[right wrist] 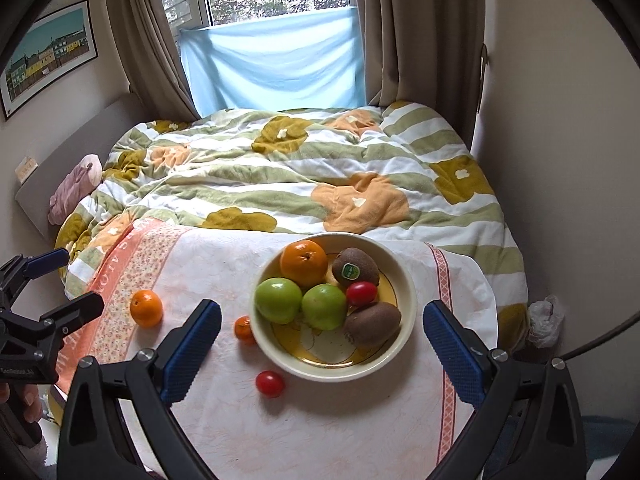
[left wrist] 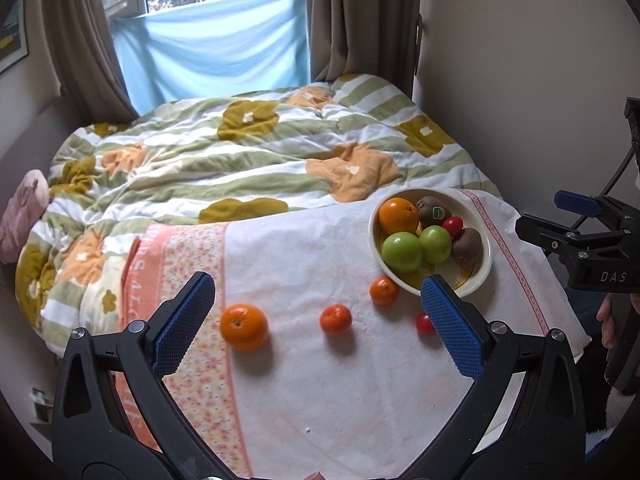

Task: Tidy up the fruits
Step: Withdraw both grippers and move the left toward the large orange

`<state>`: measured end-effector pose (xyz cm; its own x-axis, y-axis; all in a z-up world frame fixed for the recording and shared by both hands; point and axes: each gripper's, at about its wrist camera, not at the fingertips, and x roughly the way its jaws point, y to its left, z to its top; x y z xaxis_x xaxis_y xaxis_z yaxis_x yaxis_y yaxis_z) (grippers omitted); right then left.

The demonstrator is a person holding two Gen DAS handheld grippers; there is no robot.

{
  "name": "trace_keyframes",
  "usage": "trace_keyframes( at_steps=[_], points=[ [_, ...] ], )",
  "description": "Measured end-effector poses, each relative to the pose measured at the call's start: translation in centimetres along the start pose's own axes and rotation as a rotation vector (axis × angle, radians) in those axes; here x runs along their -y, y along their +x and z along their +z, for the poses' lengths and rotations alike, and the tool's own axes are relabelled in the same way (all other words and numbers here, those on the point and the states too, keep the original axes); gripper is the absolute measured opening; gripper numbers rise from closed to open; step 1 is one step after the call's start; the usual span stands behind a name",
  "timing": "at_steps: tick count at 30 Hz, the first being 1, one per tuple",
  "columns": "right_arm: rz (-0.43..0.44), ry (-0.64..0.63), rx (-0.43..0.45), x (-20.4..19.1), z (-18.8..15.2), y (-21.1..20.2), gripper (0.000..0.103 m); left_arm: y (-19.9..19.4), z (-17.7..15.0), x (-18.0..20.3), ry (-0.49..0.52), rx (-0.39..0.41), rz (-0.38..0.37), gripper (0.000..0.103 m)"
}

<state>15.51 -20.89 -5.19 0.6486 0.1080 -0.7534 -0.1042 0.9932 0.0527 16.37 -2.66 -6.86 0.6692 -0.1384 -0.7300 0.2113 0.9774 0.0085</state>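
Indoors, left claw (left wrist: 318,306) and right claw (right wrist: 322,328) both spread wide and empty, cream bowl (right wrist: 404,280) on the bed's white cloth (left wrist: 304,392) holding apples, kiwis, an orange, loose orange (left wrist: 244,326), two mandarins and a tomato (right wrist: 270,383) lying beside it.

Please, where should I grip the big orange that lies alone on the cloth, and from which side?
Grip the big orange across its widest middle, coming from above with the open left hand-held gripper. It is round and stands free on the cloth, so probably either side suits.
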Motion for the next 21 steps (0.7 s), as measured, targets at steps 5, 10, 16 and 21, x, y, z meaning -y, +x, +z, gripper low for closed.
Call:
trace_keyframes(
  at_steps=[5,10,16,21],
  points=[
    [-0.014,0.025,0.012,-2.4,-1.0,-1.8,0.101,-1.9,-0.9,-2.2,0.005,0.02,-0.006,0.103],
    [-0.039,0.042,0.014,-4.9,-2.1,-2.7,0.101,-2.9,-1.9,-4.6,0.013,0.016,-0.02,0.103],
    [-0.069,0.071,-0.005,-8.2,-3.8,-2.6,0.101,-3.0,-3.6,-7.6,0.034,-0.006,-0.053,0.103],
    [-0.084,0.098,-0.034,-10.4,-5.3,-1.6,0.101,-1.6,-5.2,-9.4,0.056,-0.047,-0.079,0.103]
  ],
)
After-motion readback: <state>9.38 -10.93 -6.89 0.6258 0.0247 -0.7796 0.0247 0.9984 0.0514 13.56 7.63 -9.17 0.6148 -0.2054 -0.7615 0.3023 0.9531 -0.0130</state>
